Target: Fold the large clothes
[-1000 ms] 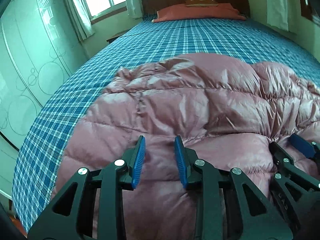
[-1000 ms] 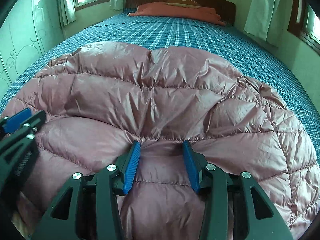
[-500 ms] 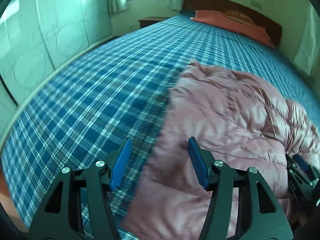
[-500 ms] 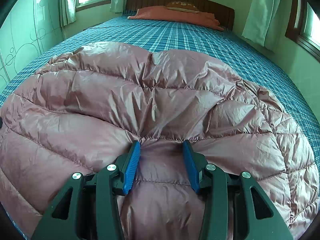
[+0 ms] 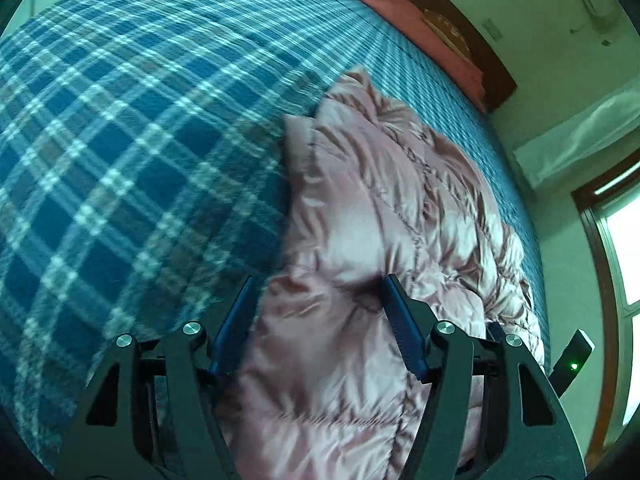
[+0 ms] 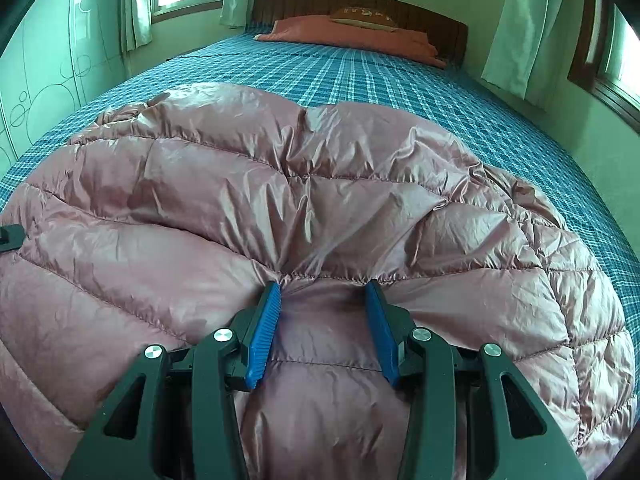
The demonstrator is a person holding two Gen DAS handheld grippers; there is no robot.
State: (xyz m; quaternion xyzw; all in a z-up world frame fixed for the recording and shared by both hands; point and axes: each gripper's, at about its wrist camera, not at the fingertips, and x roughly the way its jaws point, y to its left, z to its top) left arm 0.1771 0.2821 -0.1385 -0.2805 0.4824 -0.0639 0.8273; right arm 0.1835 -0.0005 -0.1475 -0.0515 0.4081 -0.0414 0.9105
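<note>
A pink quilted down jacket (image 6: 320,200) lies spread on the blue plaid bed (image 6: 360,76). My right gripper (image 6: 322,283) is shut on a puckered fold near the jacket's near edge. In the left wrist view the jacket (image 5: 380,220) runs away to the upper right. My left gripper (image 5: 318,280) hangs over its left edge with its jaws opening. Jacket fabric lies between the blue pads, the left pad (image 5: 236,320) over the bedspread (image 5: 120,140) beside the edge. The fabric is not pinched there.
An orange pillow (image 6: 352,36) and a dark wooden headboard (image 6: 360,4) stand at the far end of the bed. A pale wardrobe (image 6: 48,60) lines the left wall. Curtained windows (image 6: 616,52) are on the right. Bare plaid sheet stretches left of the jacket.
My left gripper let go of the jacket fold, opened wide, rolled and swung left to the jacket's side edge. The right gripper kept its hold and did not move.
</note>
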